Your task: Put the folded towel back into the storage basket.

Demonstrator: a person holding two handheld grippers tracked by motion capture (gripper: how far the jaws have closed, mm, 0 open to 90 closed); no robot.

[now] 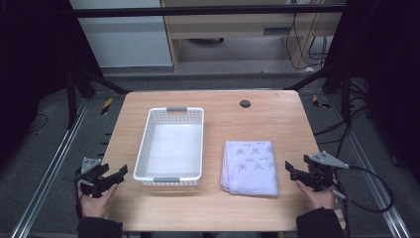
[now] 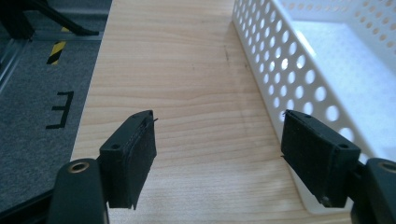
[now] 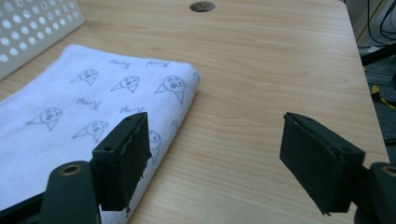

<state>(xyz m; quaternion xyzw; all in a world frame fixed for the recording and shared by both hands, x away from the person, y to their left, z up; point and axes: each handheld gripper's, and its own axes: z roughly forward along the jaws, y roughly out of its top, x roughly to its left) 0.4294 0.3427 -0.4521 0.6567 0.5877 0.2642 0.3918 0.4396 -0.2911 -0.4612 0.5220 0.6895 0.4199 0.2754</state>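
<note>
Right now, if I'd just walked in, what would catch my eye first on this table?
Probably the white perforated plastic basket, empty, left of centre on the light wooden table. Beside it to the right lies a folded pale lilac towel with small printed faces. A black hand-held gripper waits open at each near corner: the left gripper and right gripper.

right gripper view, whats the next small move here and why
Probably ease the right gripper sideways toward the folded white cloth towel with grey printed figures and lower it onto the near edge. Its black fingers stand wide open and empty, the towel lies flat on the wooden table, and the white perforated plastic basket sits empty beside it.
</note>
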